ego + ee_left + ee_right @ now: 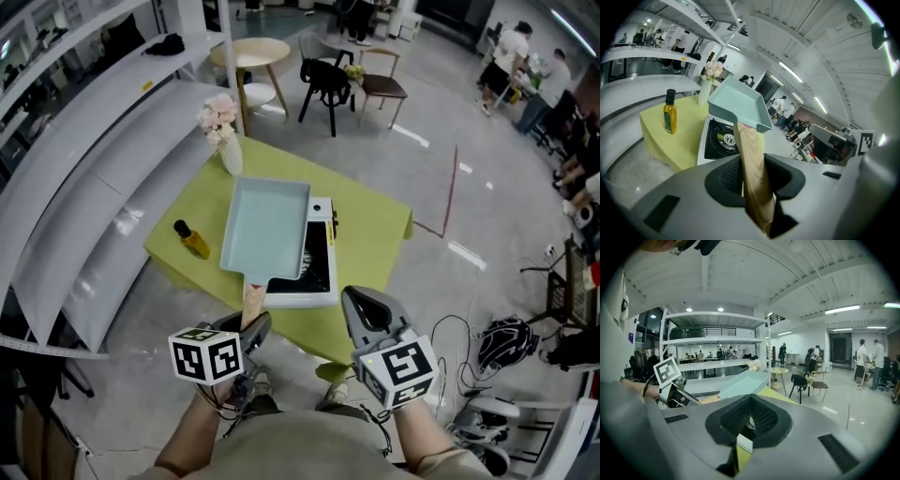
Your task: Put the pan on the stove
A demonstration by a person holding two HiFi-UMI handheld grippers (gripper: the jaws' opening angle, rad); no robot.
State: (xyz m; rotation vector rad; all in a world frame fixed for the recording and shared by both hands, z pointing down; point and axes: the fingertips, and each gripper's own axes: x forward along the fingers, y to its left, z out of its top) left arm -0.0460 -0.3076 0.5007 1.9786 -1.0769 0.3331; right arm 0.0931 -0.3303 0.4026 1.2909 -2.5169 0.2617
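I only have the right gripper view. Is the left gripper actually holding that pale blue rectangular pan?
Observer: Yes. In the left gripper view, the left gripper is shut on the wooden handle of the pale blue rectangular pan.
Operator: Is it down on the stove?
Observer: Not yet. The burner of the white stove with the black top shows bare below the raised pan.
Operator: Anything beside it?
Observer: A yellow bottle with a black cap stands on the green tablecloth, left of the pan and apart from it.

Bright, even ceiling strip lights (841,309); fisheye edges bend and darken.
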